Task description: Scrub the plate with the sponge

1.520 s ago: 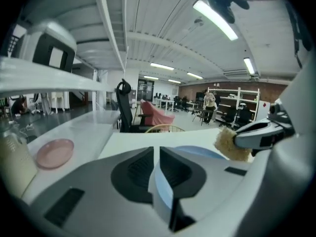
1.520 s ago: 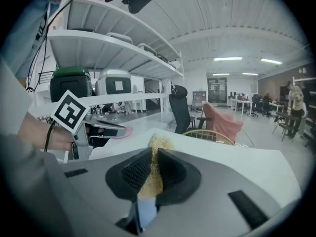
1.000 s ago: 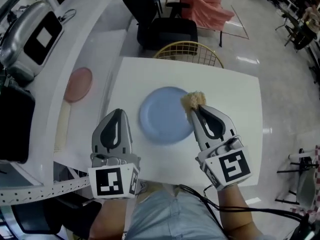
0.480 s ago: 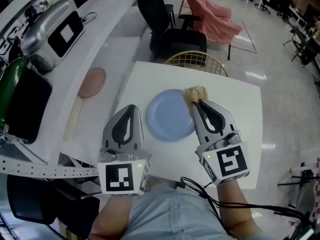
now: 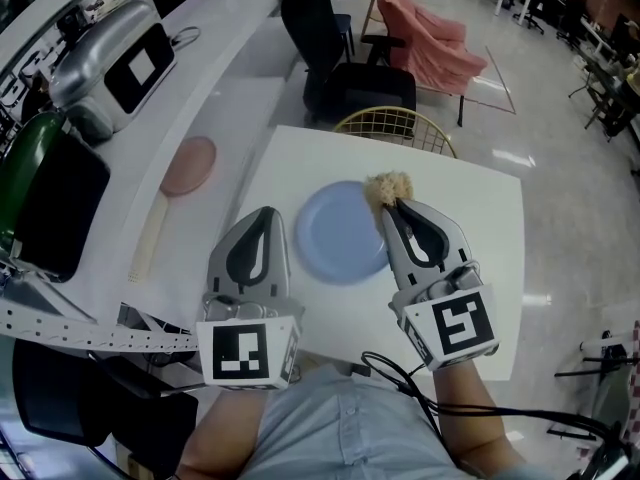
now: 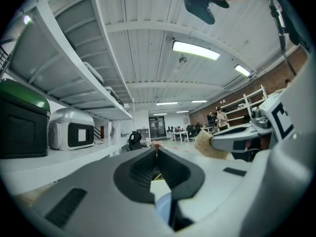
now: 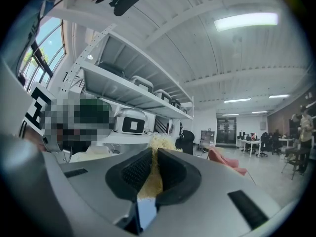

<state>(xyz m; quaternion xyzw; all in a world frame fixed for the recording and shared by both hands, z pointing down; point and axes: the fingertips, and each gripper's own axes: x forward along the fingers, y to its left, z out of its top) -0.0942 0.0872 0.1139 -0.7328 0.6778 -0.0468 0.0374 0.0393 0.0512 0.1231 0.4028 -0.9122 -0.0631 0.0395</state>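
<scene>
Right claw (image 5: 392, 210) grips the straw-coloured fibrous sponge (image 5: 388, 187) at 1 o'clock on the round pale-blue plate (image 5: 335, 236).
The sponge's free end juts past the jaws, probably so it can rub the plate. The left claw (image 5: 262, 215), jaws together and holding nothing, waits beside the plate's 9 o'clock edge over the white desk (image 5: 480, 218).

plate (image 5: 341, 233) on table (image 5: 480, 238), sponge (image 5: 388, 188) right

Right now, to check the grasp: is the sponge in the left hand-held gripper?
No, the sponge is clamped in the right hand-held gripper; the left hand-held gripper is shut on nothing.
</scene>
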